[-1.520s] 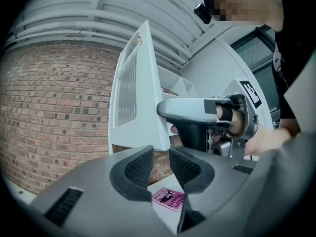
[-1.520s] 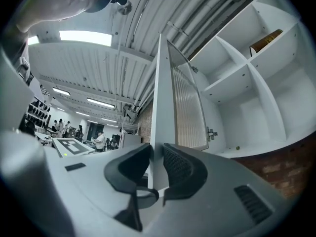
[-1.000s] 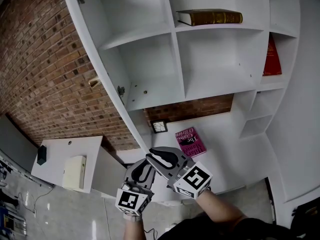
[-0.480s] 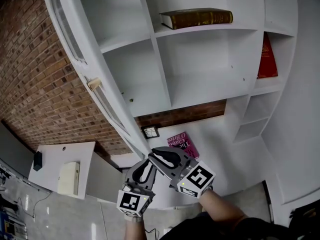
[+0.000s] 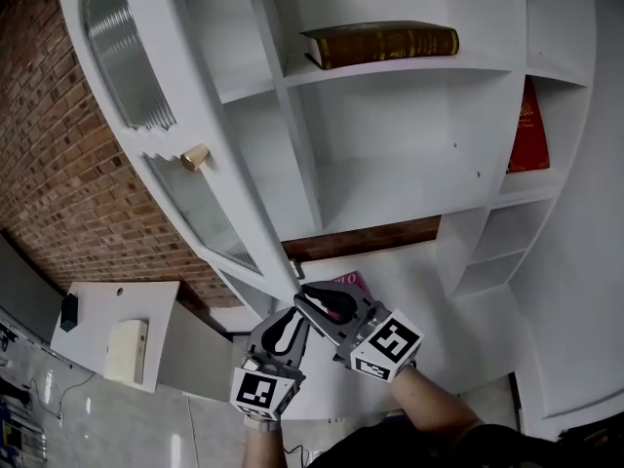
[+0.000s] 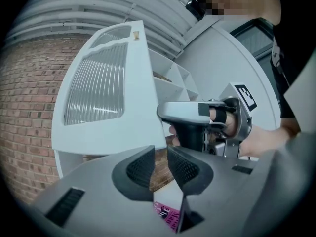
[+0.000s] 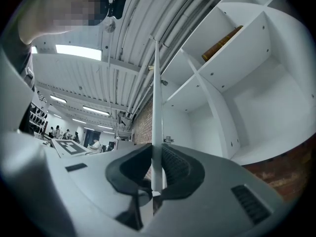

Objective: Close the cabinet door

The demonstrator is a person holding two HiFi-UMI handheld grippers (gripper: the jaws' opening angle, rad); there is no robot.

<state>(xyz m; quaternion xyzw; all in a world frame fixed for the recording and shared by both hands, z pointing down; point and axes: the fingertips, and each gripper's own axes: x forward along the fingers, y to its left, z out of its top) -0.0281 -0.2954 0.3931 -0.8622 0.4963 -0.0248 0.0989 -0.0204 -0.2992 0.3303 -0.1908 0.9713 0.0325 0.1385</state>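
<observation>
Your right gripper's [image 7: 156, 158] fingers [image 7: 175, 166] are pinched flat on the door's [image 7: 156, 107] edge, and the door stands ajar, out from the cabinet [image 7: 256, 83]. Just beside them, the left gripper [image 6: 160, 154] has its fingers [image 6: 139, 168] slightly parted on nothing. Hold the pinch firm, follow the hinge arc toward the shelves, and let go before the door meets the frame.

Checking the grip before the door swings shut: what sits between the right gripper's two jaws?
The thin edge of the white cabinet door, seen edge-on in the right gripper view. The right gripper has its jaws clamped on it from both sides.
</observation>
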